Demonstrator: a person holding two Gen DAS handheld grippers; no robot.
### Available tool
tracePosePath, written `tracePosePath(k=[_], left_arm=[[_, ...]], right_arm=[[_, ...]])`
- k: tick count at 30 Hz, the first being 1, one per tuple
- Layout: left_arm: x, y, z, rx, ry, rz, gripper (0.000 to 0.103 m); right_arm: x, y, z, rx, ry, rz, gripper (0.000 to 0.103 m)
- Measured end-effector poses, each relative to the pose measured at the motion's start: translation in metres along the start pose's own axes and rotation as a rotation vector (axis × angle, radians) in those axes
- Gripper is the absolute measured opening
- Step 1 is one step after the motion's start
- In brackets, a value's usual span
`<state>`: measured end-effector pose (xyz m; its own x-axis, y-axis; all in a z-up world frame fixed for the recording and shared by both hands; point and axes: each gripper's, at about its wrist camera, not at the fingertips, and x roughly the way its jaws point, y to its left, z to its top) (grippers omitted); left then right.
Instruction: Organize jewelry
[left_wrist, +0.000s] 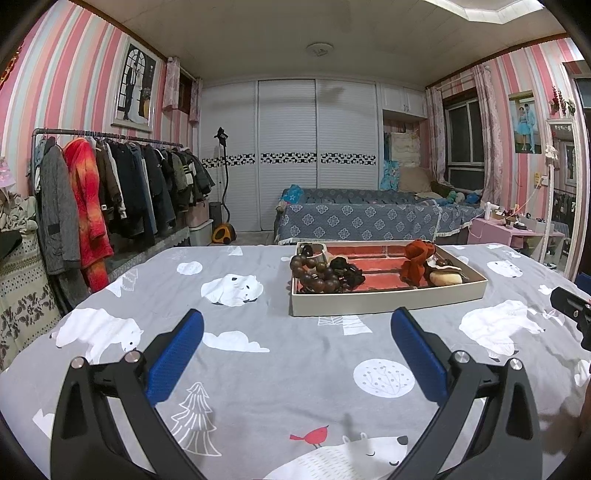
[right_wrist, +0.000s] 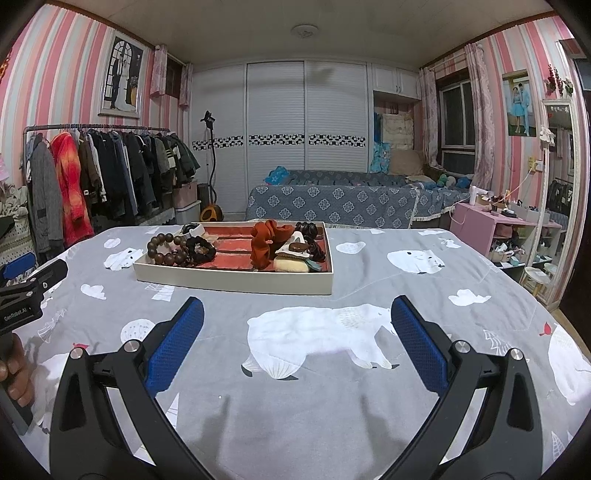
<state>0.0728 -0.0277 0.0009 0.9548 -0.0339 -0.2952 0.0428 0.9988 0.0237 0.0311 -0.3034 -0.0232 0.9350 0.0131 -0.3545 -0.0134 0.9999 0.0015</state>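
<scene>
1. Blue-padded jaws of the left gripper (left_wrist: 297, 325) are standing wide apart, released and gripping nothing, hovering over the near part of the bed (left_wrist: 258, 369) with its grey polar-bear cover.
2. Jaws of the right gripper (right_wrist: 297, 323) are likewise spread and empty, hanging above a white bear print nearer the bed's right edge.
3. Toward the far edge of the bed, a shallow cream tray (left_wrist: 388, 301) with a red lining is lying flat, well apart from both grippers.
4. Inside the tray, a brown wooden bead bracelet (left_wrist: 314, 273) is sitting at its left end, touching a black scrunchie (left_wrist: 347, 271).
5. An orange-red scrunchie (left_wrist: 415, 260) is standing right of centre, beside a pale yellowish piece (left_wrist: 447, 277) at the right end.
6. A hand (right_wrist: 16, 373) is gripping the left gripper's handle.
</scene>
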Motion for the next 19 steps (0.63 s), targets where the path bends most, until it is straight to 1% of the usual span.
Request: tracePosePath(k=[19], left_arm=[[0.0027, 0.0032, -0.0011, -0.021, 0.015, -0.005, 0.099]], right_arm=[[-0.0001, 0.0002, 0.0001, -0.001, 0.000, 0.000, 0.099]])
